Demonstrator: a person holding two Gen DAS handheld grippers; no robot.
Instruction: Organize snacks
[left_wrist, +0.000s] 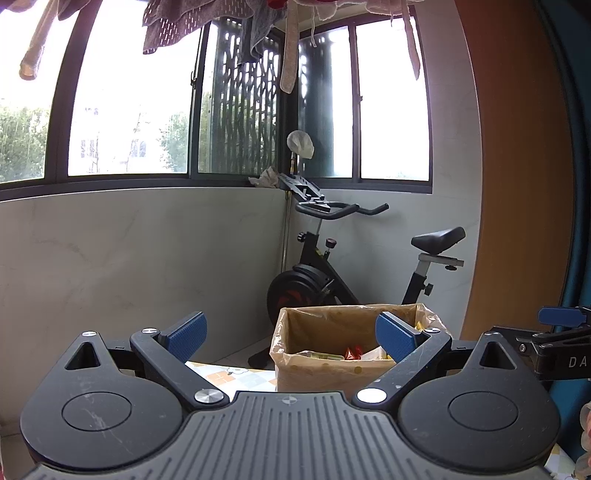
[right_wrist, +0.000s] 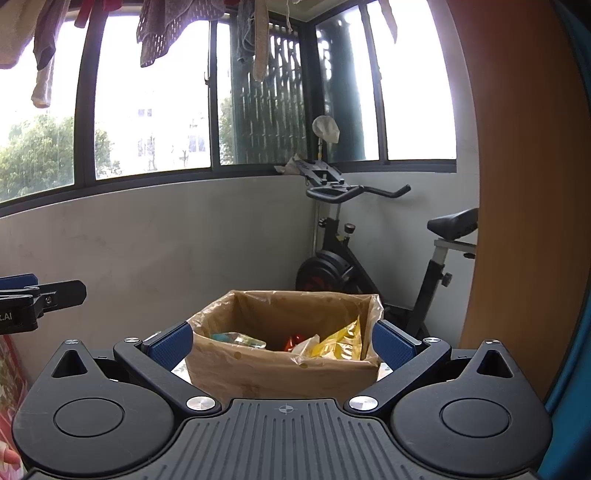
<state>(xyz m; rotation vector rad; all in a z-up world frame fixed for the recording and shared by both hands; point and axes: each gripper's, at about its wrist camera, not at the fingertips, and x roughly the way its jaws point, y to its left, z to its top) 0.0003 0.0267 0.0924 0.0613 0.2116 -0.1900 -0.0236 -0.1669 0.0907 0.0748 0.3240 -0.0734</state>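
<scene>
A cardboard box (left_wrist: 325, 376) lined with a clear plastic bag stands on a patterned table (left_wrist: 236, 376). Inside lie several snack packets, among them a red one (left_wrist: 354, 352). My left gripper (left_wrist: 291, 338) hovers open just before the box, nothing between its blue pads. In the right wrist view the same box (right_wrist: 280, 373) holds a yellow packet (right_wrist: 341, 341), a red one (right_wrist: 294, 341) and a greenish one (right_wrist: 238, 339). My right gripper (right_wrist: 282, 341) is open and empty, its fingers spread to either side of the box's near wall. Each gripper shows at the edge of the other's view.
An exercise bike (left_wrist: 354, 266) stands in the corner behind the table, below large windows. Laundry (left_wrist: 207, 22) hangs overhead. A brown curved panel (left_wrist: 517, 184) and a teal surface rise on the right. A red patterned item (right_wrist: 9, 373) lies at the far left.
</scene>
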